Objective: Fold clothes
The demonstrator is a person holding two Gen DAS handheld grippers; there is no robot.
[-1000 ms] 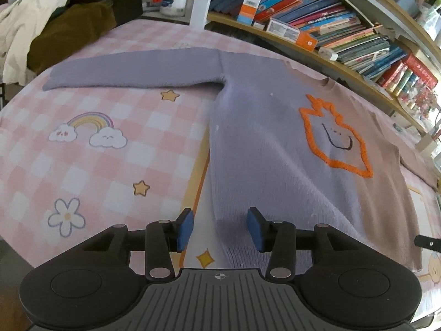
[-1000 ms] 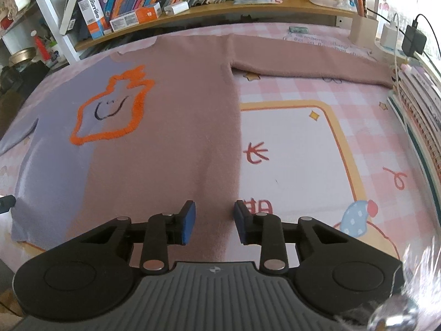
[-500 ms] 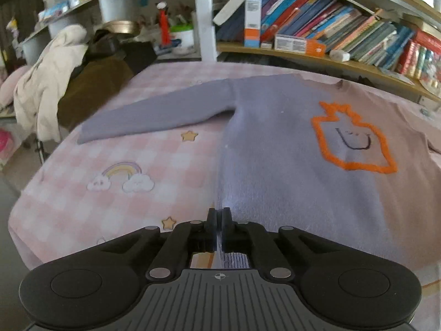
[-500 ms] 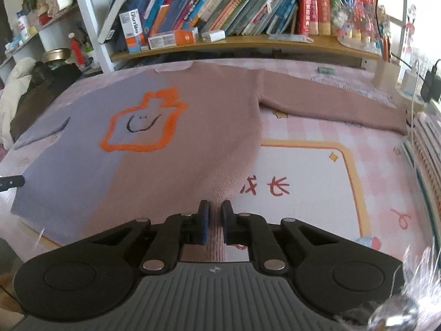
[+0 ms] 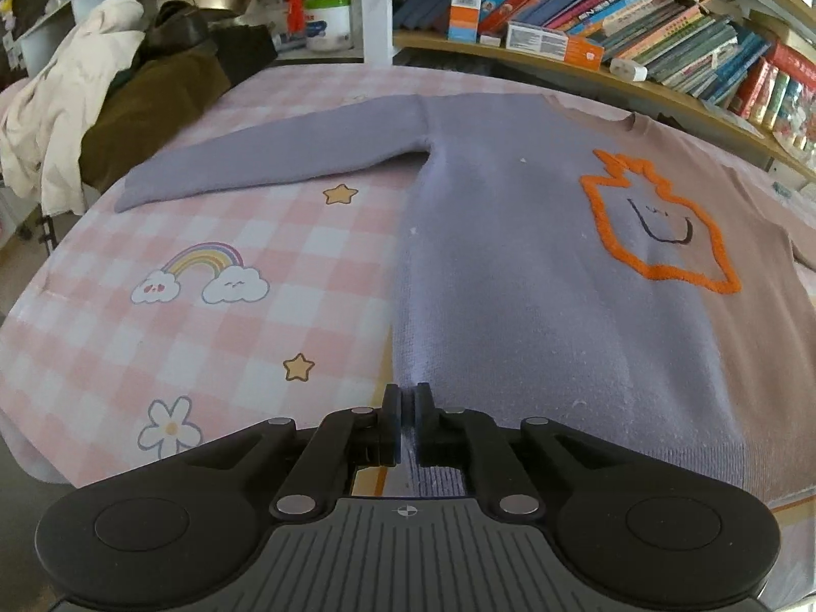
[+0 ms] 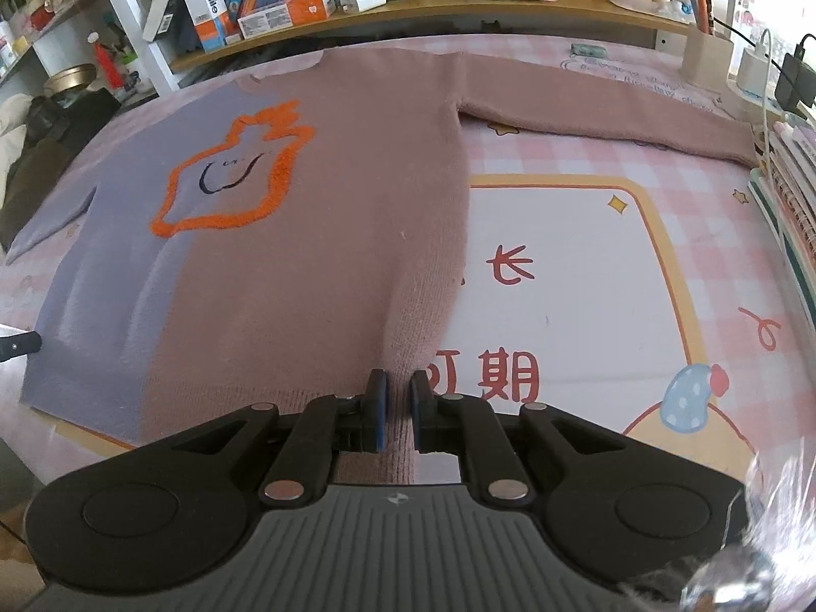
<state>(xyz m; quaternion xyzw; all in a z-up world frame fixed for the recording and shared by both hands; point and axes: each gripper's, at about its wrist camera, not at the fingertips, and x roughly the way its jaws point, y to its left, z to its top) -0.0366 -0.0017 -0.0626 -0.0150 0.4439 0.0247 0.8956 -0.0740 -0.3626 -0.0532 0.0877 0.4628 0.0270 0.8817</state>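
A two-tone sweater (image 5: pixel 535 265) lies front up on the bed, lilac on one half and dusty pink on the other, with an orange outlined smiley shape (image 5: pixel 658 224) on the chest. My left gripper (image 5: pixel 406 408) is shut on the lilac bottom hem corner, which rises slightly into the jaws. In the right wrist view the sweater (image 6: pixel 326 214) spreads ahead, and my right gripper (image 6: pixel 398 403) is shut on the pink hem corner, the knit bunched into a ridge between the pads. Both sleeves lie stretched out sideways.
A pink checked bedcover (image 5: pixel 168 275) with rainbow, star and flower prints lies under the sweater. Bookshelves (image 5: pixel 637 35) run along the far side. A pile of clothes (image 5: pixel 102 102) sits at the far left. Stacked books and chargers (image 6: pixel 785 117) line the right edge.
Both grippers went from open above the hem to shut on its two bottom corners. The cloth now pulls up into small ridges at each grip.
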